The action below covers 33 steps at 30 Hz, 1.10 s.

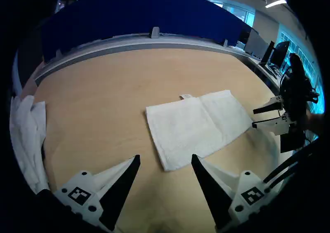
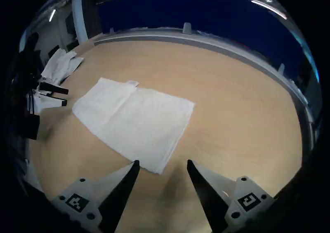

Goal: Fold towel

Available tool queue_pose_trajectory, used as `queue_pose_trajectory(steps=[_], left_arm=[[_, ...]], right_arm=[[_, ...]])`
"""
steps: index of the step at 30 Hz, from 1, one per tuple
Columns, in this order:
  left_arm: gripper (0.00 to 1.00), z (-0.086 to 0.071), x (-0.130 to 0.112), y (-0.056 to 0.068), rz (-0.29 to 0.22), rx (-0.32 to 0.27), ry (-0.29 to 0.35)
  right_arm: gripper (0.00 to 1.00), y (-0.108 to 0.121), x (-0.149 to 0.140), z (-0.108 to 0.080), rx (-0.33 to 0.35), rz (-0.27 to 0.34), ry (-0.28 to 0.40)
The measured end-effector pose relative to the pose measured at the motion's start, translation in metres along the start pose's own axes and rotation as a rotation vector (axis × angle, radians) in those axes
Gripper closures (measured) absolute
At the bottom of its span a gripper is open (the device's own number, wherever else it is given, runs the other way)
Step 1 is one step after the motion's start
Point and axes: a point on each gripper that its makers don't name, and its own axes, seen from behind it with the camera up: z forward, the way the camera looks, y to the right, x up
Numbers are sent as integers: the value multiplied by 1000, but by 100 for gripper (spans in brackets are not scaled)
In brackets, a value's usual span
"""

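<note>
A white towel point(image 1: 194, 125) point(image 2: 134, 119), folded into a flat rectangle with a small tag on its far edge, lies on the light wooden table point(image 1: 103, 92) point(image 2: 239, 109). My left gripper point(image 1: 165, 156) is open, its fingers straddling the towel's near corner just above the table. In the right gripper view it sits off the towel's left end point(image 2: 66, 97). My right gripper point(image 2: 163, 162) is also open over the towel's near corner. The left gripper view shows it at the towel's right end point(image 1: 253, 118), held by a hand. Nothing is between either pair of fingers.
A pile of white cloths point(image 1: 27, 138) point(image 2: 60, 64) lies at one end of the table. A blue partition point(image 1: 140, 14) point(image 2: 206, 10) runs along the table's far edge behind a grey rail. Monitors point(image 1: 280, 53) stand on a desk beyond.
</note>
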Motion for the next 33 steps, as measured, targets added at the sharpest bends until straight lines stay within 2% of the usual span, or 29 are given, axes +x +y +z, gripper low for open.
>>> queue_pose_trajectory(steps=[8,13,19,23,33], left_arm=[[8,-13,-8,2,-18,7,1],[8,-22,-11,2,-32,15,3],[8,-36,-14,5,-63,18,13],[8,-45,-16,6,-82,15,20],[8,-55,-19,1,-103,28,26]], right_arm=[[11,-1,-2,2,8,2,-8],[18,-6,-6,3,23,-23,-21],[39,-9,-11,6,32,-51,-38],[48,-11,-12,7,40,-49,-41],[80,-11,-13,11,52,-42,-56]])
